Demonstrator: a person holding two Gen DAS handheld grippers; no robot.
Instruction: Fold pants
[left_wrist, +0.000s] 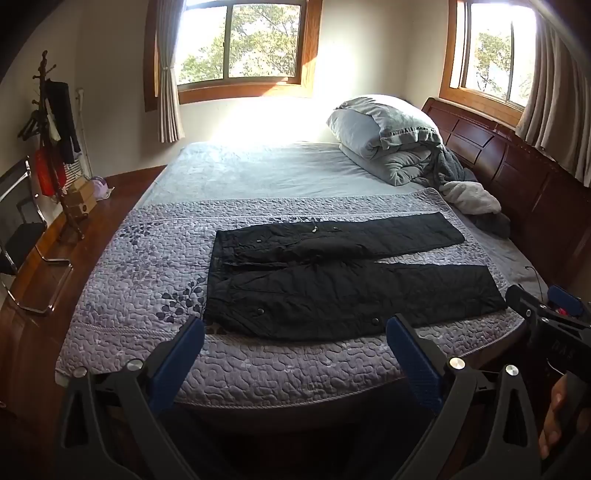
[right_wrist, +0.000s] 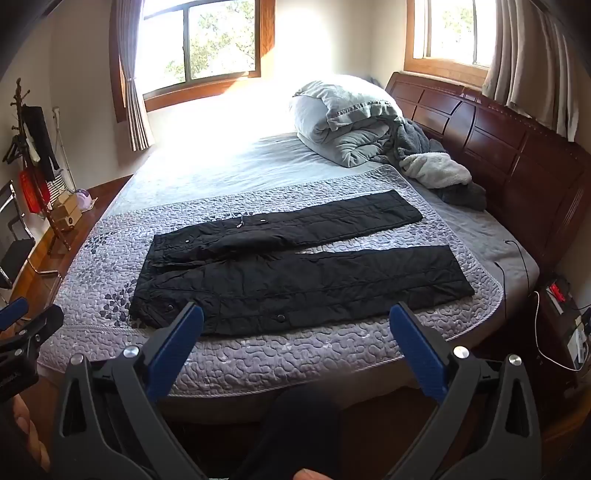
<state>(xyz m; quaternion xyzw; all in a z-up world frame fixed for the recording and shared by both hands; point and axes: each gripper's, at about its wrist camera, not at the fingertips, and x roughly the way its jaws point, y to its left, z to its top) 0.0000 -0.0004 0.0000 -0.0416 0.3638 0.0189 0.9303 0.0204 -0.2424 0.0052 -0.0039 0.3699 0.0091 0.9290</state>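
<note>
Black quilted pants (left_wrist: 332, 273) lie flat on the purple quilted bedspread (left_wrist: 147, 258), waistband to the left, both legs spread apart toward the right. They also show in the right wrist view (right_wrist: 295, 269). My left gripper (left_wrist: 295, 325) is open and empty, held above the bed's near edge just short of the pants. My right gripper (right_wrist: 295, 314) is open and empty, at the same near edge. The right gripper's body shows at the right of the left wrist view (left_wrist: 550, 321).
A rolled grey duvet (left_wrist: 388, 136) and loose clothes (left_wrist: 469, 197) lie by the dark wooden headboard (left_wrist: 517, 166). A coat rack (left_wrist: 55, 147) and a chair (left_wrist: 22, 229) stand left on the wood floor. A nightstand with cables (right_wrist: 561, 314) is at the right.
</note>
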